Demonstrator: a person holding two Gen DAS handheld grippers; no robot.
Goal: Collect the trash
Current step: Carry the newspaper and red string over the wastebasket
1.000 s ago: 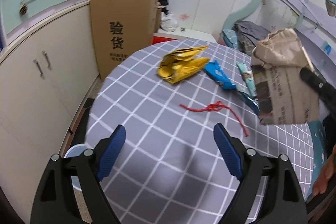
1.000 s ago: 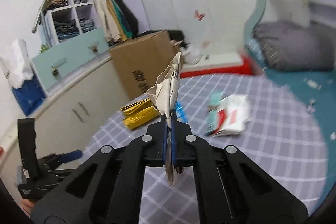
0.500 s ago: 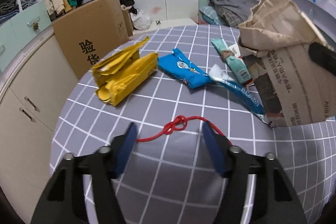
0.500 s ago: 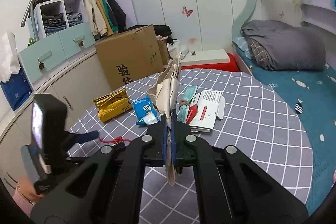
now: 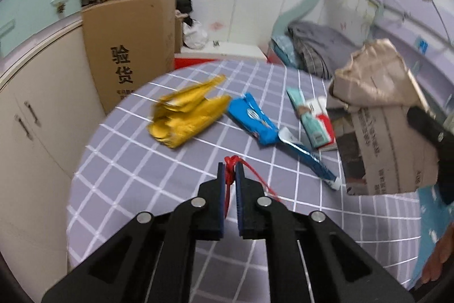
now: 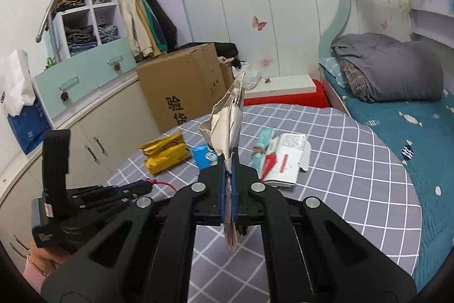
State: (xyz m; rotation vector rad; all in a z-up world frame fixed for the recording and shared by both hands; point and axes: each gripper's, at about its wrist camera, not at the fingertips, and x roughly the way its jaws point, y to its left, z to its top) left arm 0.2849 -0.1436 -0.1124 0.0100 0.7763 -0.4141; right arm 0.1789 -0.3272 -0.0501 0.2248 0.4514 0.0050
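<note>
Left gripper (image 5: 230,171), fingers just closed on the red string (image 5: 231,161) at the tabletop (image 5: 127,169); right gripper (image 6: 228,161) clamps the paper bag (image 6: 228,115). Risk: the thin string may slip free when lifted.

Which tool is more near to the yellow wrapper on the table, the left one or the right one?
Left. The left tool, shut on the red string, sits just short of the yellow wrapper. The right tool, shut on a paper bag, is farther off to its side.
</note>
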